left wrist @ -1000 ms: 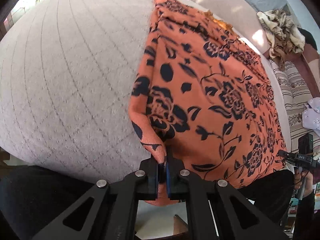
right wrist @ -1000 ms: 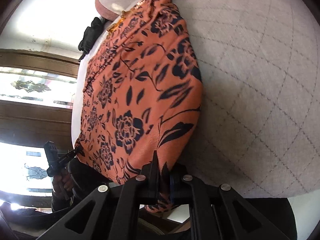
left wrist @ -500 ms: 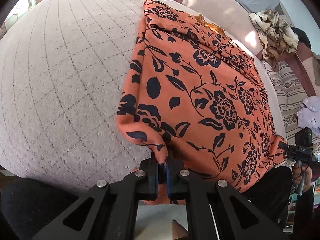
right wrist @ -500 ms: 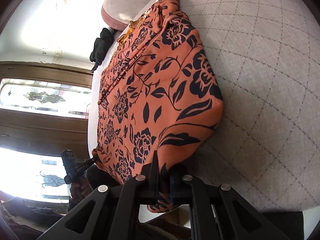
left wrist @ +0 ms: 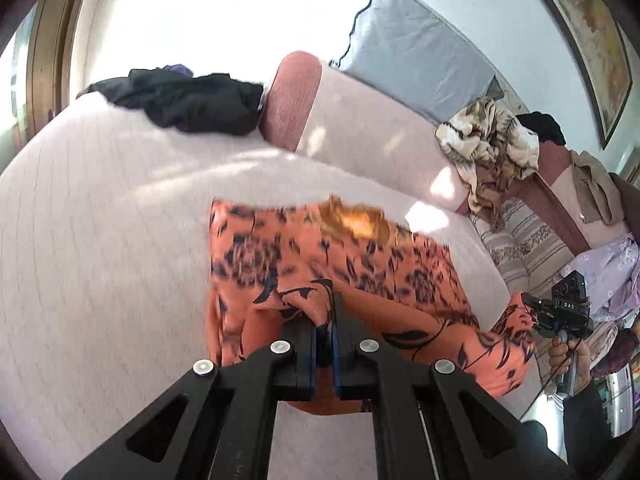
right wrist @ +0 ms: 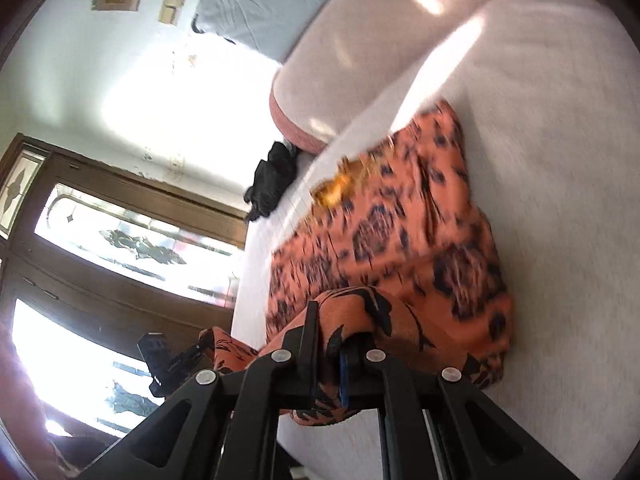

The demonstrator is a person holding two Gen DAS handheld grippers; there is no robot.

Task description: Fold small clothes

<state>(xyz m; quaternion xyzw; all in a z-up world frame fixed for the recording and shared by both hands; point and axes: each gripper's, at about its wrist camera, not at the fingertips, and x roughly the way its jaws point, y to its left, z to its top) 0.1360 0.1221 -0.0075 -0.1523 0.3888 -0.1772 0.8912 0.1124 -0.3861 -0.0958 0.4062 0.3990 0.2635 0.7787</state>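
Left gripper (left wrist: 325, 344): jaws clenched on 1 near corner of the orange floral cloth (left wrist: 320, 264). Right gripper (right wrist: 332, 356): jaws clamping the other near corner, fabric bunching over the fingers. Cloth is lying on the pale quilted bed (left wrist: 100, 240), far part flat, near edge raised between both grippers and arcing over itself.

Risks, as judged:
- thin corner is slipping out of either grip if the 2 grippers pull apart too hard
- corners landing uneven, giving a skewed fold
- loose middle sagging and creasing under the top layer

Materials: cloth is soft, thin, drapey, orange with dark navy flowers; frayed golden fringe (left wrist: 356, 220) at the far edge. Bed cover is matte, stitched in diamonds. Black garment (left wrist: 184, 100) is lying crumpled, well apart.
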